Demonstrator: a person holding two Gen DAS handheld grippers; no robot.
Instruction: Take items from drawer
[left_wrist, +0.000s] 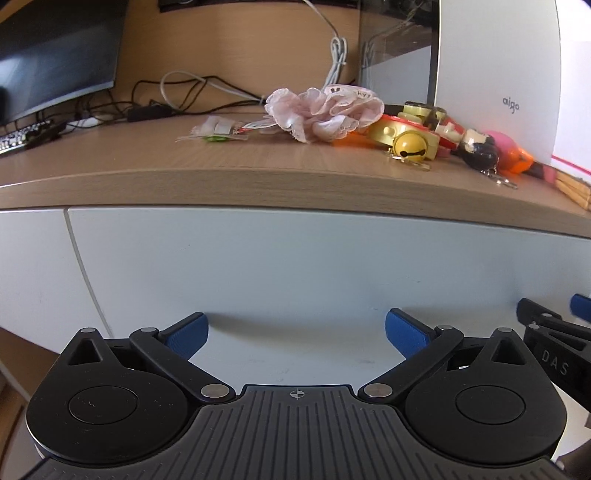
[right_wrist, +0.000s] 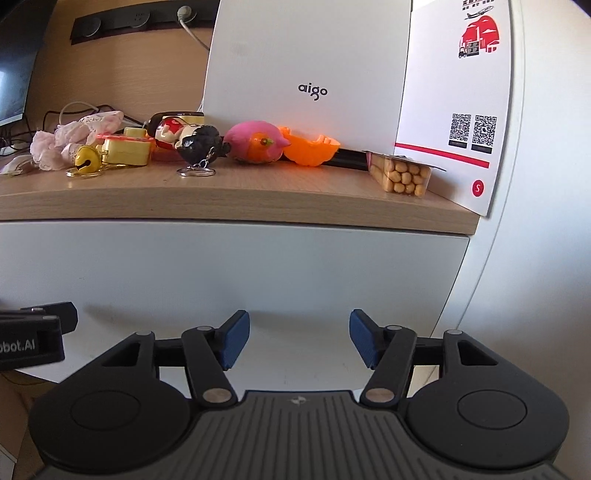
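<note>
Fingers of the left gripper (left_wrist: 296, 334) spread wide and empty; fingers of the right gripper (right_wrist: 299, 339) parted less far, also empty. Both face the shut white drawer front (right_wrist: 236, 266) just ahead. Above and beyond them, on the desk (left_wrist: 184, 162), lie the items: pink cloth (left_wrist: 325, 112), yellow bell (left_wrist: 408, 144), doll keychain (right_wrist: 199, 142), pink-orange toy (right_wrist: 255, 142), snack pack (right_wrist: 400, 175).
</note>
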